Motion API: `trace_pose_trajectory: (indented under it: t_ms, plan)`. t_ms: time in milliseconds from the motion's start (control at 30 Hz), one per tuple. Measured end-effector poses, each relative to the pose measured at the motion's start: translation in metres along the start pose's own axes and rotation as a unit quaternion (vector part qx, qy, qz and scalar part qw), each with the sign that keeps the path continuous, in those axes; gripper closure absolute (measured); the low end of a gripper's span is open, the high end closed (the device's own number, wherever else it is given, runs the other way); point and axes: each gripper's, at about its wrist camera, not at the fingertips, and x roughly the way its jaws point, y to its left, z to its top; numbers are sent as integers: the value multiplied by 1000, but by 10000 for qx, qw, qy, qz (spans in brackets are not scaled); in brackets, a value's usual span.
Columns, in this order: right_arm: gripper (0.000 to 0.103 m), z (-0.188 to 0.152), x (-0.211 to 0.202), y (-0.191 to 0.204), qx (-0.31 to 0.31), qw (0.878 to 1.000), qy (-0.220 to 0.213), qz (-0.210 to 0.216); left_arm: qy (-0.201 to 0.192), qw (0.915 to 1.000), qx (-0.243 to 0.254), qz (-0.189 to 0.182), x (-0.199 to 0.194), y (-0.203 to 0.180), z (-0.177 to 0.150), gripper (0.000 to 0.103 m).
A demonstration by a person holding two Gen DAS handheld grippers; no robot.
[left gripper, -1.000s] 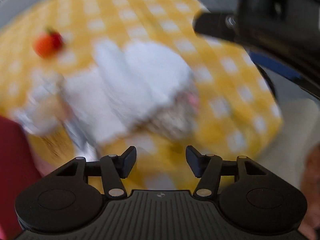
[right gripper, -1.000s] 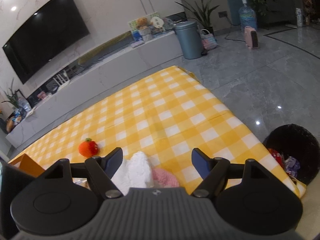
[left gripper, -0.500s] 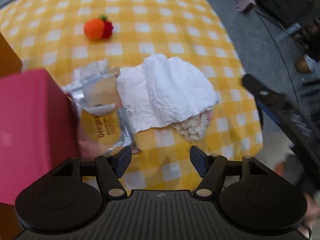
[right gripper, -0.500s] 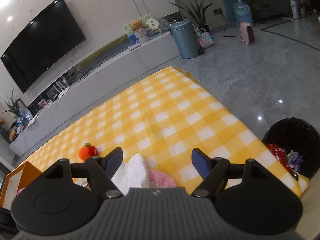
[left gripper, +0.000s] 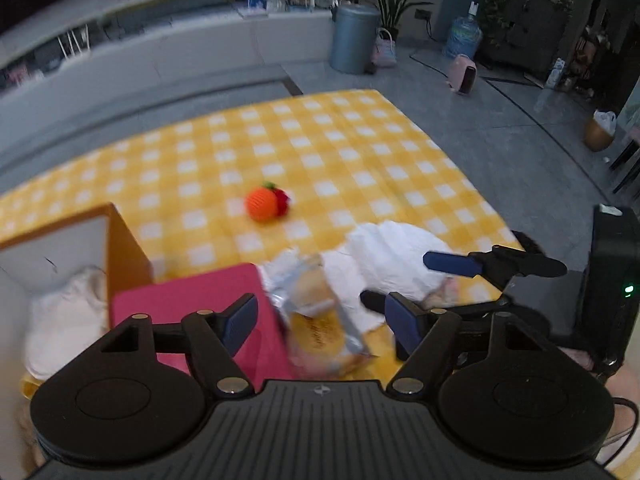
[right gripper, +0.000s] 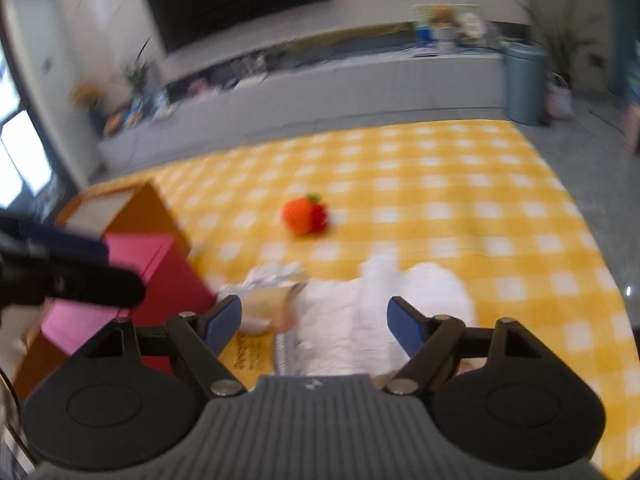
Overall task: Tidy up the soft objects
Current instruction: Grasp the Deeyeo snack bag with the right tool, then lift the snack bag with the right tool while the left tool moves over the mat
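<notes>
In the left wrist view, a crumpled white cloth is seen lying on the yellow checked tablecloth, with a pinkish fluffy item showing at its near right edge. Just left of the cloth a foil snack packet with a yellow label is laid, partly on the cloth. Beyond the cloth, well apart from it, a crocheted orange ball with a red piece at its side is found. Left of the cloth an orange box is stood open, and a white soft item is held inside it; a pink box is set beside it, its contents hidden. The left gripper is released, its jaws opening over the packet with nothing pressed between them. The right gripper is seen over the cloth's right part.

In the right wrist view, blurred, the white cloth is spread left of and below the tablecloth's middle, the packet at its left, the orange ball beyond it. The orange box and pink box are stood left of the cloth. The right gripper is released, jaws opening above the cloth, untouched by the pads.
</notes>
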Motion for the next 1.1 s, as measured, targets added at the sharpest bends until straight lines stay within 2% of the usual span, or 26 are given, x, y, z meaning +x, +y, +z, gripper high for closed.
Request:
trace_pose_trajectory:
  t_ms: [133, 233, 333, 467, 600, 733, 833, 867, 900, 933, 967, 1000, 1100]
  plan:
    - [24, 2, 29, 18, -393, 9984, 410, -75, -188, 9997, 92, -128, -6, 9, -6, 17]
    - [23, 2, 42, 21, -453, 9973, 585, -20, -419, 9991, 16, -68, -10, 19, -9, 17]
    - [16, 2, 50, 22, -464, 9966, 680, -3, -580, 9983, -85, 12, -11, 31, -10, 16]
    - [12, 1, 62, 24, -463, 9954, 835, -58, -551, 9979, -344, 62, -10, 51, -9, 16]
    - [14, 0, 77, 34, -695, 9920, 1055, -63, -527, 9977, -412, 86, -13, 65, -13, 16]
    - [14, 0, 80, 30, -631, 9926, 1042, 12, -452, 9978, -469, 110, -13, 76, -19, 16]
    - [16, -3, 85, 34, -827, 9903, 1111, -135, -415, 9976, -539, 140, -13, 82, -22, 16]
    - [23, -3, 85, 34, -814, 9906, 1101, -73, -392, 9975, -569, 144, -13, 83, -23, 16]
    - [45, -3, 85, 32, -764, 9909, 1103, 78, -366, 9974, -598, 143, -12, 85, -24, 16]
    - [54, -2, 82, 32, -700, 9913, 1089, 246, -341, 9973, -631, 143, -12, 86, -25, 16]
    - [61, -1, 79, 33, -722, 9918, 1033, 214, -316, 9972, -656, 142, -13, 88, -26, 16]
    - [67, -1, 77, 34, -802, 9916, 1007, 131, -298, 9972, -671, 138, -13, 89, -26, 16]
    - [73, -2, 74, 29, -685, 9927, 991, 114, -287, 9972, -671, 140, -15, 90, -28, 16]
